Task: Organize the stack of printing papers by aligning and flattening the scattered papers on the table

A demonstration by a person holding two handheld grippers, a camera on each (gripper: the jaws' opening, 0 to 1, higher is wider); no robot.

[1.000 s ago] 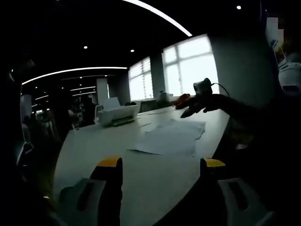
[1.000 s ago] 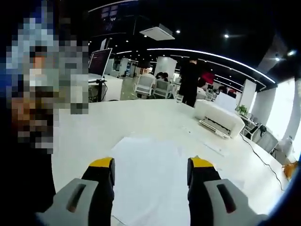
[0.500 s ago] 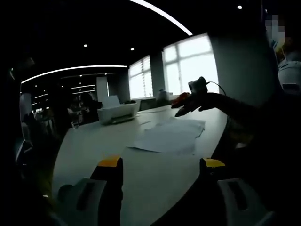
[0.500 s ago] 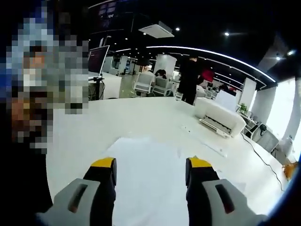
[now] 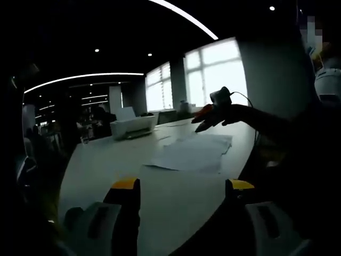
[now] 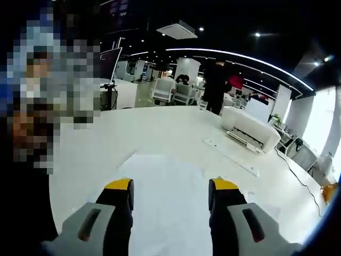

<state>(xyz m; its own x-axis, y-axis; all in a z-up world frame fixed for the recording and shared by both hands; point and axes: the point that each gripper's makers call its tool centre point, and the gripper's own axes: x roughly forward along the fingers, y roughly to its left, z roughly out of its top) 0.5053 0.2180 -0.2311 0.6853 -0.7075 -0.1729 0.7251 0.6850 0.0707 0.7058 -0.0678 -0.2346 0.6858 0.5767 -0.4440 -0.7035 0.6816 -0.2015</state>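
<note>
white table [image 6: 133, 128] | papers [image 6: 165, 186] scattered | left gripper [image 5: 181, 185] spread wide, empty | right gripper [image 6: 169, 185] spread wide, empty above papers

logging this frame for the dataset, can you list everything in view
loose white printing papers: several, white, spread overlapping mid-table
white tabletop: one, white, under everything
white desktop printer: one, white, far end of table
long single white sheet: one, white, in front of printer
black cable: one, black, along table's right edge
white office chairs: a few, white, beyond table
standing person in dark clothes: one, behind table
left gripper: one, grey, yellow tips, open above table
right gripper: one, grey, yellow tips, open over papers
</note>
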